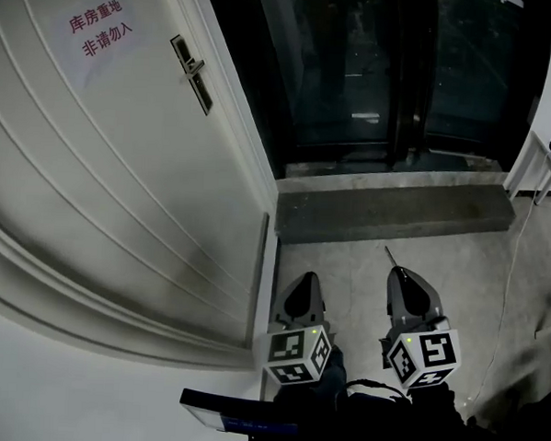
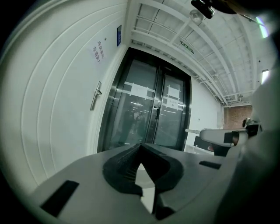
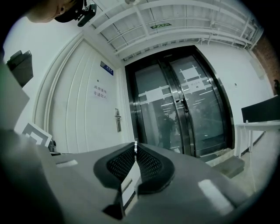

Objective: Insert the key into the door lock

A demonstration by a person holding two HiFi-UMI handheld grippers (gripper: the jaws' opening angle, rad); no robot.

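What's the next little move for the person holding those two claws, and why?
Probably carry the right claw forward and to the left, toward the lock plate on the white door. The key is pinched in that claw with its tip sticking out ahead, but the lock sits well away from it, so closing that gap likely comes first.
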